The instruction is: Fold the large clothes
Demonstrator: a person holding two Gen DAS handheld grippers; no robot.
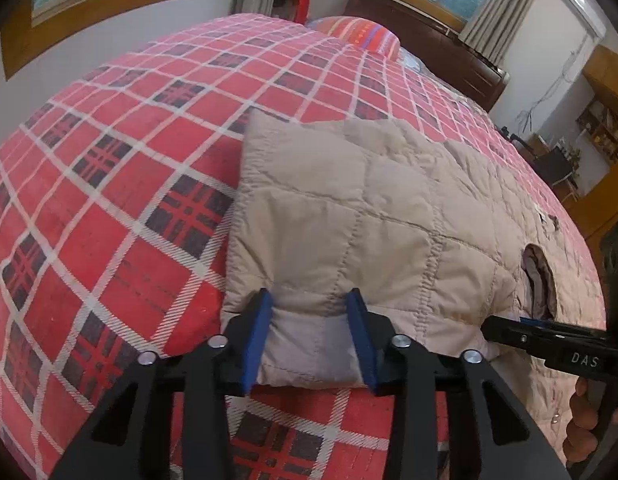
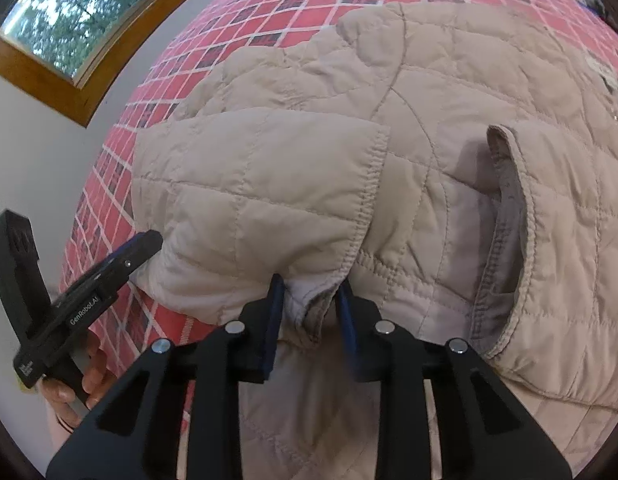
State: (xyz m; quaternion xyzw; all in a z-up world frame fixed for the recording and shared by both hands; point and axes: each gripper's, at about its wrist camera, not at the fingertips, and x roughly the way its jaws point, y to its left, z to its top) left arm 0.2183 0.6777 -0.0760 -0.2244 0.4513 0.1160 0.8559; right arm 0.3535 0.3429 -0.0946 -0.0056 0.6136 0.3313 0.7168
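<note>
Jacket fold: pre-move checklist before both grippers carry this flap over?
1. Left gripper shut on jacket edge: ok, fabric bunched between blue pads.
2. Right gripper shut on the hem by the sleeve cuff: ok.
3. Both grips on the same edge, side by side: ok.
4. Layers caught in each grip: cannot tell.
5. Pocket opening gaping, contents: cannot tell.
6. Bedspread past the jacket free for landing: ok on the left; the far side is out of view.

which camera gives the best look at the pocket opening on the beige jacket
The right wrist view: the pocket opening on the beige jacket gapes wide, showing its grey lining. The left wrist view shows it only small and dark near the edge.
</note>
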